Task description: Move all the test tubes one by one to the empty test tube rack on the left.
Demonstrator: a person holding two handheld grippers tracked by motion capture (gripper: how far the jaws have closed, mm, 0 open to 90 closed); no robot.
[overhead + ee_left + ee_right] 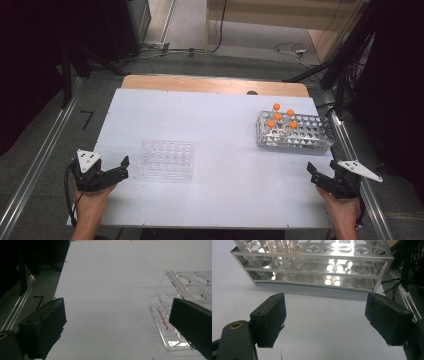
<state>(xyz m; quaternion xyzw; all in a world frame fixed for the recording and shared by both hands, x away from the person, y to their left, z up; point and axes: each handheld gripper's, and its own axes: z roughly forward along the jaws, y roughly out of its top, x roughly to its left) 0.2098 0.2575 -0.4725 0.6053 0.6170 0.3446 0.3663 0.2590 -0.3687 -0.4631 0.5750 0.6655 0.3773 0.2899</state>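
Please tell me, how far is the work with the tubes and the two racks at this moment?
Nothing looks moved yet: five orange-capped tubes stand in the metal rack, and the clear plastic rack holds none. Both the left gripper and the right gripper are open and hold nothing. Any moving of tubes is probably still to do.

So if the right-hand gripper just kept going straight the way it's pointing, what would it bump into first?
Most likely the metal tube rack: it stands straight ahead of the open right gripper, with bare white table between them. Depth is hard to judge.
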